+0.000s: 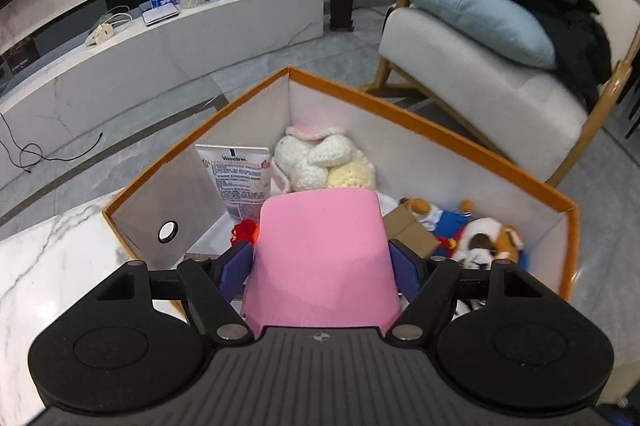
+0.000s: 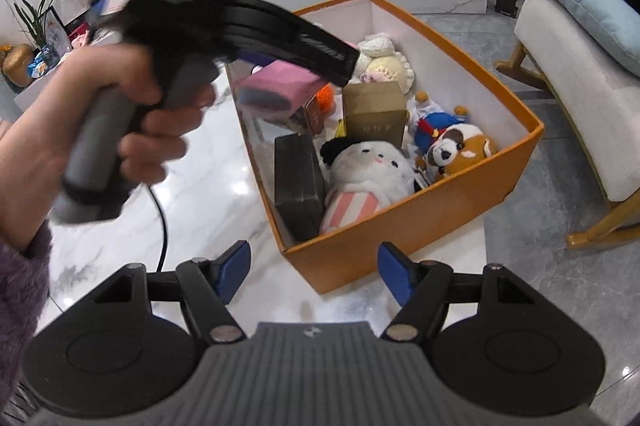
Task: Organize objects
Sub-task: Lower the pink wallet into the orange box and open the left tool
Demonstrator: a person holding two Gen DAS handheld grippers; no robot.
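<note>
Left wrist view. Left gripper (image 1: 322, 262): jaws clamped on a pink box (image 1: 320, 258), blue pads pressed against its two sides. The box hangs over the near-left part of the orange storage box (image 1: 400, 108), which stands on a white marble table (image 1: 44, 258). Contents visible beyond it: a Vaseline tube (image 1: 238, 180) leaning on the left wall, a crocheted white-and-cream toy (image 1: 324, 160) in the far corner, a small cardboard box (image 1: 412, 230), a blue-clad doll (image 1: 446, 220), a brown-and-white plush dog (image 1: 490, 240), a scrap of red yarn (image 1: 245, 229). The floor directly under the pink box is hidden.

Right wrist view. Right gripper (image 2: 314, 276): jaws apart, nothing between them, poised over the table just outside the near corner of the orange storage box. A person's hand (image 2: 132, 122) holds the left gripper's handle at upper left, blurred. The pink box sits above the left wall's inner side. Further contents: a dark rectangular case (image 2: 298, 182) standing on edge, and a white plush with pink-striped body (image 2: 362, 174).

Handling note, as judgement: free space looks scarce. The pink box is best carried clear of the left wall, lowered level into the gap near the tube, and released only once it rests, so it neither tips nor hangs on the rim.
</note>
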